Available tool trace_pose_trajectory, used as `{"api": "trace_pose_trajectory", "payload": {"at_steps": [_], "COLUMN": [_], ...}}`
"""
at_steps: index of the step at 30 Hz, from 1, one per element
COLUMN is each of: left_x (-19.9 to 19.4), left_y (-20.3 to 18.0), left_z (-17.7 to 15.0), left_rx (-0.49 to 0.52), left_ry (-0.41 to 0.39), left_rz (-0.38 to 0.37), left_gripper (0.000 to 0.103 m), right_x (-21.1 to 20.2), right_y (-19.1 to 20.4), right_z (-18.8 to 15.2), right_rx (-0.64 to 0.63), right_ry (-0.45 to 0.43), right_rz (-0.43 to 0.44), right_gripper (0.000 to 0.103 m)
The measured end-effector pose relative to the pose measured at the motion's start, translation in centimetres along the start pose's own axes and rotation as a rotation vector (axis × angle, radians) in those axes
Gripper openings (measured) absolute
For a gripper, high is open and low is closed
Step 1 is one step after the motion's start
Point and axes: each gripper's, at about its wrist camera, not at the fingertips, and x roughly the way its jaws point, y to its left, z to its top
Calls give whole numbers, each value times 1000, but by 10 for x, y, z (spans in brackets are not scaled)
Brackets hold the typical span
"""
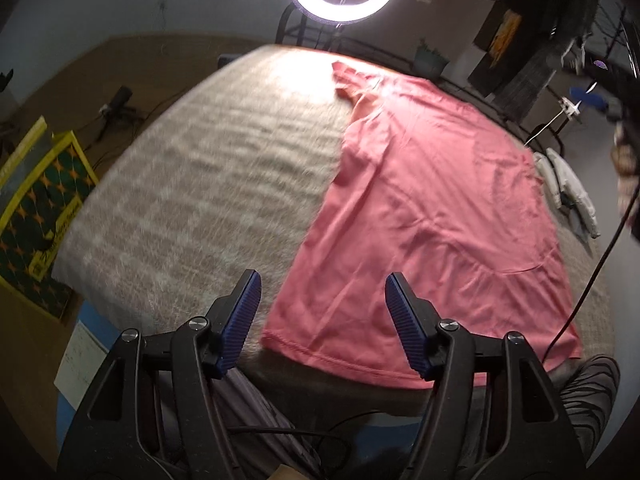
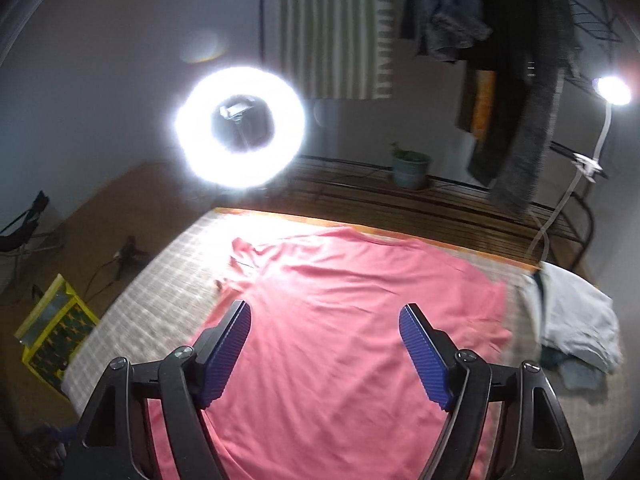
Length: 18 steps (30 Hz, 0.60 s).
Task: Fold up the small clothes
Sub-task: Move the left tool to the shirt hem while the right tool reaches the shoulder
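Note:
A pink T-shirt [image 1: 420, 200] lies spread flat on a checked beige bed cover [image 1: 180, 160], its hem toward me and one sleeve at the far end. My left gripper [image 1: 322, 280] hovers open above the shirt's near left hem corner, with nothing between its blue pads. In the right wrist view the same pink T-shirt [image 2: 360, 320] fills the middle. My right gripper [image 2: 324, 312] hangs open over the shirt's body, apart from the cloth, with its jaws empty.
A bright ring light [image 2: 240, 128] stands beyond the bed. A pile of pale clothes [image 2: 576, 320] lies on the bed to the right of the shirt. A yellow-edged patterned box [image 1: 36, 200] sits on the floor at left. A black cable [image 1: 592, 260] crosses at right.

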Motion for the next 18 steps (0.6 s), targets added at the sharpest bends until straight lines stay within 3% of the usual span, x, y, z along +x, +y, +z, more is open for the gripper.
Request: {"api": "trace_pose_trajectory", "payload": {"at_steps": [11, 18], "left_x": [40, 58], "left_y": [18, 23], "left_z": [-7, -11], "left_rx": [-37, -62], "left_ry": [137, 194], "left_rz": [17, -8], "left_gripper": [67, 67], "right_x": [114, 196], "right_y": [62, 92], "right_z": [45, 66], "right_rx": [-46, -19], "right_ry": [151, 270], "right_rz": [156, 206], "right_gripper": [75, 75]}}
